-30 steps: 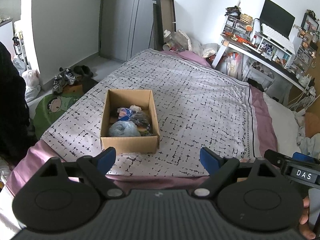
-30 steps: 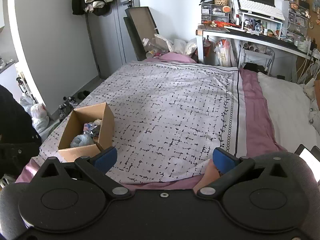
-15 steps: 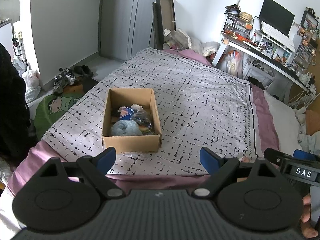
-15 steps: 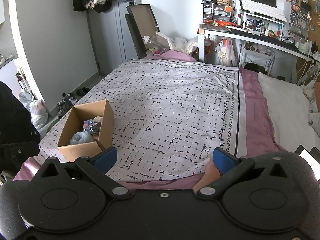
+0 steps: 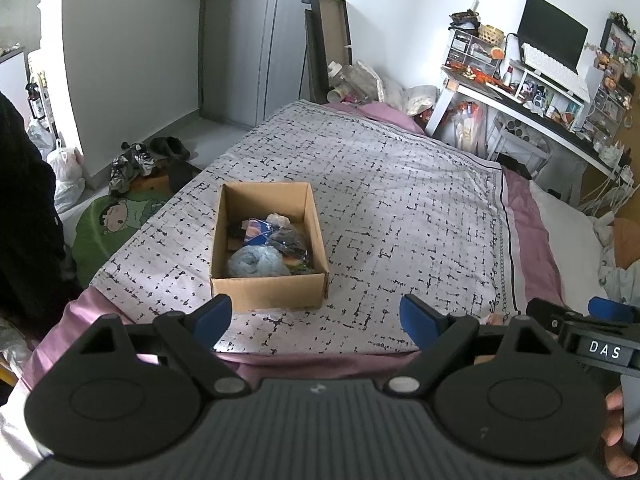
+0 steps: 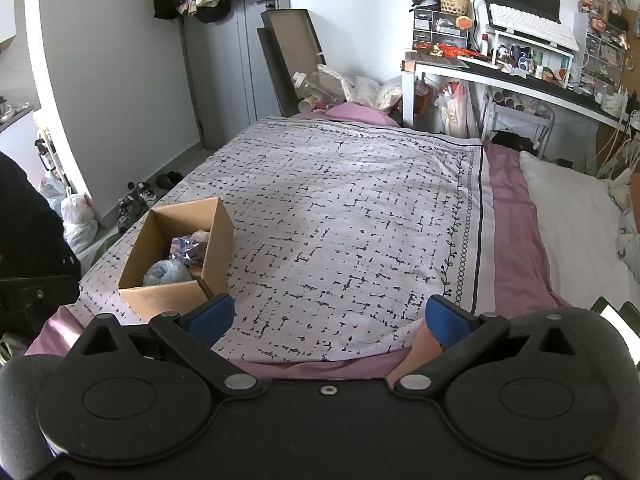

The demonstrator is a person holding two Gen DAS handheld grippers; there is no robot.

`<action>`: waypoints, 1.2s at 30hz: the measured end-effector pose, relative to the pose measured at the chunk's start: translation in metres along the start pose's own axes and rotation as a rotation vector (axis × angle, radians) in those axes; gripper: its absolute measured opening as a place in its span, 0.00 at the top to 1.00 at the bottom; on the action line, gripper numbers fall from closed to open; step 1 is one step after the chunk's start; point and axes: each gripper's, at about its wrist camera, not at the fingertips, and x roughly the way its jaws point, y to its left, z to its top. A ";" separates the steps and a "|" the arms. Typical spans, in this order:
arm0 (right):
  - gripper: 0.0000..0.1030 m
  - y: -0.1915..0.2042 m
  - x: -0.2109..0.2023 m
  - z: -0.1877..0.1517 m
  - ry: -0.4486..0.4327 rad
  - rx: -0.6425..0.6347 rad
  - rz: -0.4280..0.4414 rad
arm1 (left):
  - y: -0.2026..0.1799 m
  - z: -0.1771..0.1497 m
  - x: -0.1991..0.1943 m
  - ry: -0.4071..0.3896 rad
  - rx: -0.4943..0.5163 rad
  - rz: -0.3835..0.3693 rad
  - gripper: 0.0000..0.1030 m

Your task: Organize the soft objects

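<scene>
An open cardboard box point(image 5: 267, 289) sits on the patterned bedspread point(image 5: 400, 208) near the bed's near left corner; it also shows in the right wrist view point(image 6: 160, 300). Inside lie a rolled grey-blue soft bundle point(image 5: 256, 261), a dark item point(image 5: 287, 240) and a blue-orange item point(image 5: 256, 229). My left gripper point(image 5: 316, 318) is open and empty, just short of the box's near wall. My right gripper point(image 6: 327, 318) is open and empty above the bed's near edge, to the right of the box. The right gripper's body shows at the left view's right edge point(image 5: 592, 344).
A white pillow point(image 6: 576, 216) lies on the bed's right side. A cluttered desk point(image 6: 500, 68) with a monitor stands at the far right. Shoes point(image 5: 132, 164) and bags point(image 5: 66, 176) lie on the floor to the left. A door point(image 5: 240, 40) is behind.
Both views have drifted slightly; the box sits a little further right and lower in the left view. Both grippers stay open and empty.
</scene>
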 end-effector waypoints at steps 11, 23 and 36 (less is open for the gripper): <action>0.00 0.000 -0.001 0.000 -0.003 0.011 -0.004 | -0.002 0.000 -0.002 0.006 0.009 -0.001 0.13; 0.00 -0.001 -0.001 0.000 -0.002 0.013 -0.005 | -0.005 -0.001 -0.002 0.009 0.011 -0.004 0.13; 0.00 -0.003 -0.001 -0.002 -0.002 0.016 -0.001 | -0.005 -0.003 -0.002 0.017 0.014 -0.006 0.13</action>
